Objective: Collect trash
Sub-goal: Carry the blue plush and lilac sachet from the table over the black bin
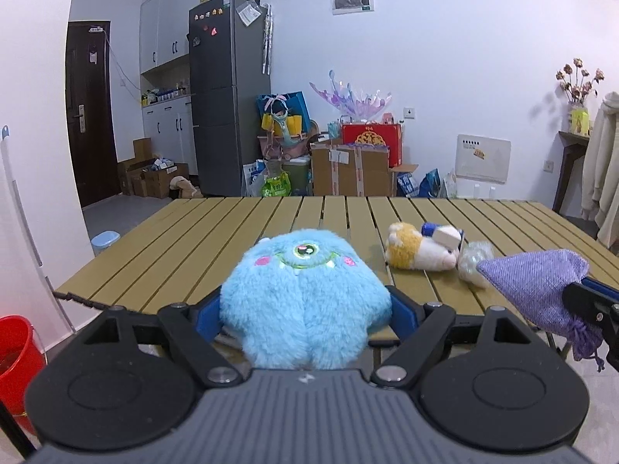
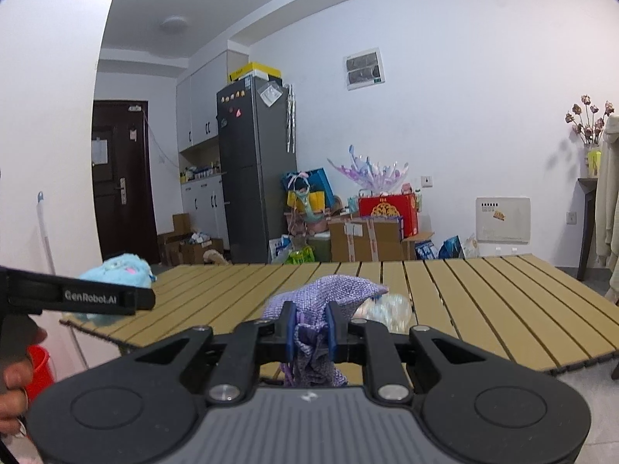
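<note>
My left gripper (image 1: 307, 311) is shut on a fluffy blue one-eyed monster plush (image 1: 305, 294), its blue pads pressing both sides just off the near edge of the slatted table (image 1: 240, 228). The plush (image 2: 116, 274) also shows at the left in the right wrist view, behind the left gripper's black arm. My right gripper (image 2: 311, 324) is shut on the gathered neck of a purple woven drawstring pouch (image 2: 329, 290), held above the table's near edge; the pouch (image 1: 537, 282) appears at the right in the left wrist view. A crumpled clear plastic wad (image 1: 474, 261) lies on the table behind the pouch.
A small orange-and-white plush (image 1: 421, 249) with a blue-and-white item lies on the table right of centre. A red bucket (image 1: 15, 352) stands on the floor at the left, a pale blue bin (image 1: 104, 240) beyond the table's left corner. Cardboard boxes (image 1: 350, 168) and a grey fridge (image 1: 228, 100) line the far wall.
</note>
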Tool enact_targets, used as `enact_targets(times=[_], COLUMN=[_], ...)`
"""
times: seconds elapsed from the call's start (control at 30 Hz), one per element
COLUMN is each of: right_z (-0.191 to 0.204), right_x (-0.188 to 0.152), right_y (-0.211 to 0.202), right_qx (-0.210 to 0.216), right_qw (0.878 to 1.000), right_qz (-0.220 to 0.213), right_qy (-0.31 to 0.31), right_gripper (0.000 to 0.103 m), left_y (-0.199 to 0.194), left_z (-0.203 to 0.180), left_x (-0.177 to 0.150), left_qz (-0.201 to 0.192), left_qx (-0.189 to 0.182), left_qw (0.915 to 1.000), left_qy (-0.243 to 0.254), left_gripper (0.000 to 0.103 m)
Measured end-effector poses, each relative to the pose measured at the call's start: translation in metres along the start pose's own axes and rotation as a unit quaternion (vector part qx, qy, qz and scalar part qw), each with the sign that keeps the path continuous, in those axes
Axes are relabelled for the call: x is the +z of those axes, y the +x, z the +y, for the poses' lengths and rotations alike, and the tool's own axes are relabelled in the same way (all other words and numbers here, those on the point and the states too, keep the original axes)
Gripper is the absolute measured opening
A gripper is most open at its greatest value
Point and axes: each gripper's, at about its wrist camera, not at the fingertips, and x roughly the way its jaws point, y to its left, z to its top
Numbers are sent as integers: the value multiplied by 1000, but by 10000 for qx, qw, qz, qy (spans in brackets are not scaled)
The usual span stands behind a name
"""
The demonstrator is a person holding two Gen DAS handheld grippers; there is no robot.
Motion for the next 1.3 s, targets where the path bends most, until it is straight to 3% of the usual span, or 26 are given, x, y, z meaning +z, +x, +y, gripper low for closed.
enact_targets(times=[0.27,0.7,1.3], right_z=[12,15,-23], right_x=[-31,-105,-163], right_y=[-29,-56,-17], right_qx=[-31,-278,-794], right_qw=[9990,9905,9731], right_qz=[452,1347,2143], right_qy=[-50,4,303], right_gripper=[15,15,15], left_y=[-20,-14,62], left_z=[5,18,18], left_x=[-37,-119,-202], left_qz=[337,1436,2915], left_qx=[6,45,22], left_qw=[9993,9889,9556], left_qy=[175,381,421], left_gripper=[84,84,84])
